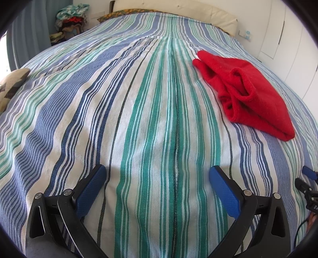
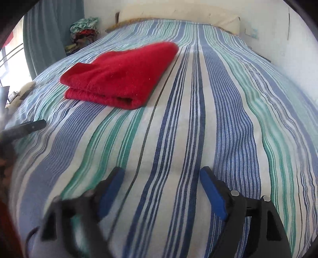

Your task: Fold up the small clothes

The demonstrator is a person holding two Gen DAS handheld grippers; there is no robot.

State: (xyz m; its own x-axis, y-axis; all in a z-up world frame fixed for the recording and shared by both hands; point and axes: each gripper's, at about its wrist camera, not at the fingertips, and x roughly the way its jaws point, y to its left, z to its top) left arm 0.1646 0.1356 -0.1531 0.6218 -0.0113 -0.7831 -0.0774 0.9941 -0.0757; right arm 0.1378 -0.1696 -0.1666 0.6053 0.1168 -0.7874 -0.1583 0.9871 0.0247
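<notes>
A red garment (image 1: pixel 258 95) lies folded into a thick bundle on the striped bedspread (image 1: pixel 139 119), ahead and to the right in the left wrist view. In the right wrist view the red garment (image 2: pixel 123 75) lies ahead and to the left, its folded edge facing me. My left gripper (image 1: pixel 158 169) is open over bare bedspread, nothing between its blue pads. My right gripper (image 2: pixel 162 170) is also open and holds nothing, well short of the garment. A dark finger of the left gripper (image 2: pixel 31 126) pokes in at the left edge.
A heap of mixed clothes (image 1: pixel 71 19) is piled at the bed's far left corner beside a blue curtain (image 1: pixel 27 35). A cream pillow (image 1: pixel 178 12) lies at the head. A patterned cushion (image 1: pixel 12 83) sits at the left edge. White cupboard doors (image 1: pixel 288 39) line the right.
</notes>
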